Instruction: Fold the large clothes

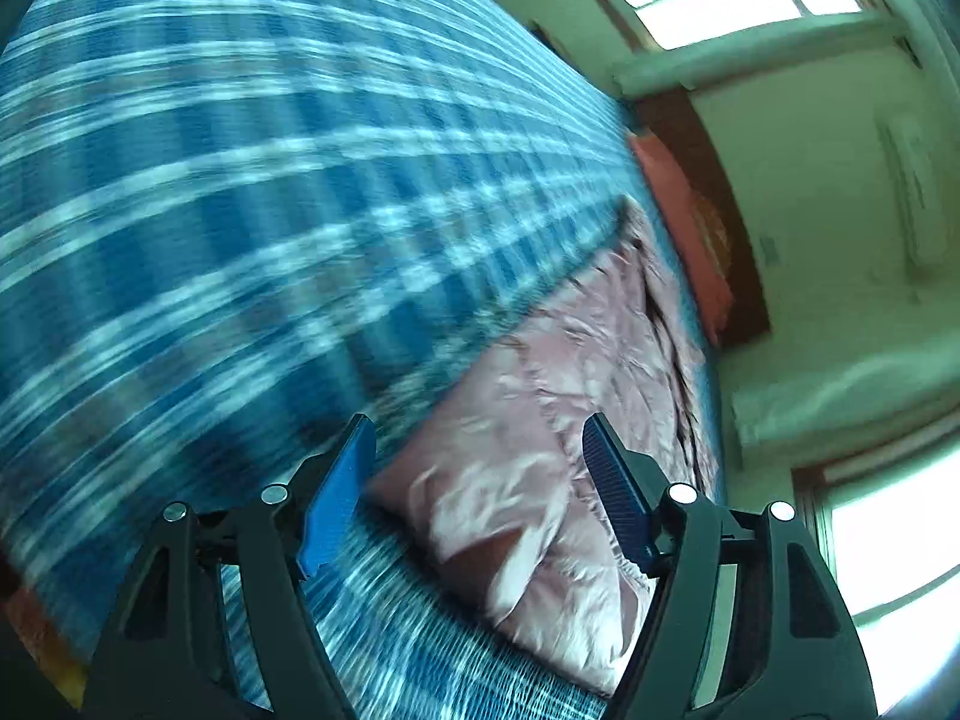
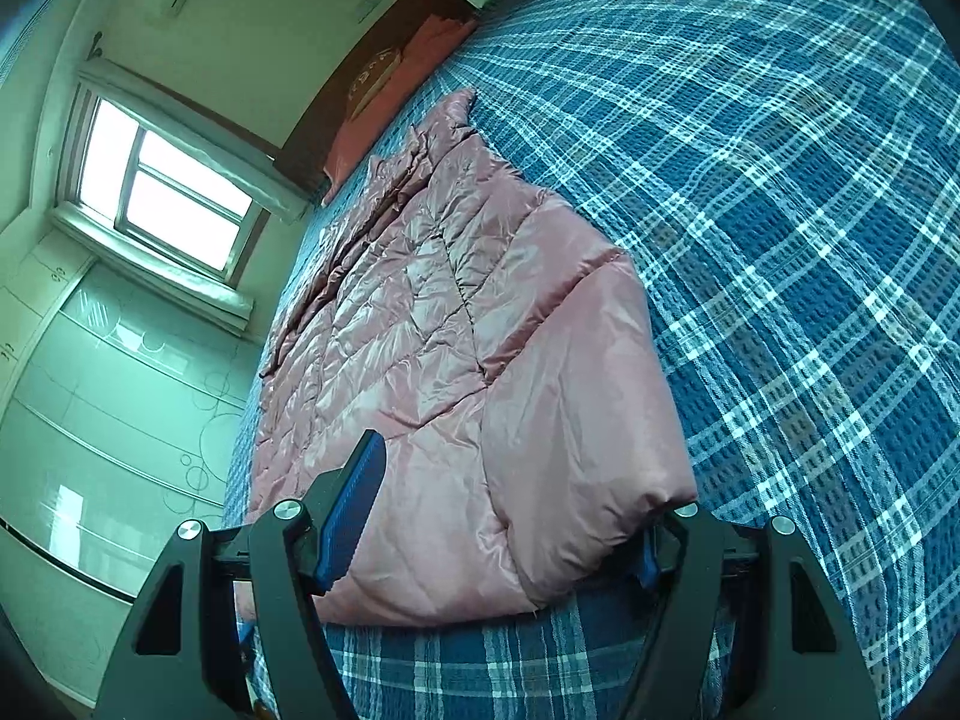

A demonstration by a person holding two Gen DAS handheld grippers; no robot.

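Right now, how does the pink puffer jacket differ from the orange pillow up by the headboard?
The pink jacket is shiny and quilted; the orange pillow looks matte and flat. The jacket sprawls along the bedspread up to the grippers, while the pillow sits at the far end against the headboard. Both rest on the bed.

Bed [image 2: 780,210] under my tongs, covered edge to edge in a blue-and-white plaid spread. Pink quilted puffer jacket [image 2: 480,360] lies flat on the spread, lengthwise, one sleeve folded down along its side near the bed's near edge. An orange-red pillow [image 2: 384,120] rests at the far end against the dark headboard [image 2: 360,72].
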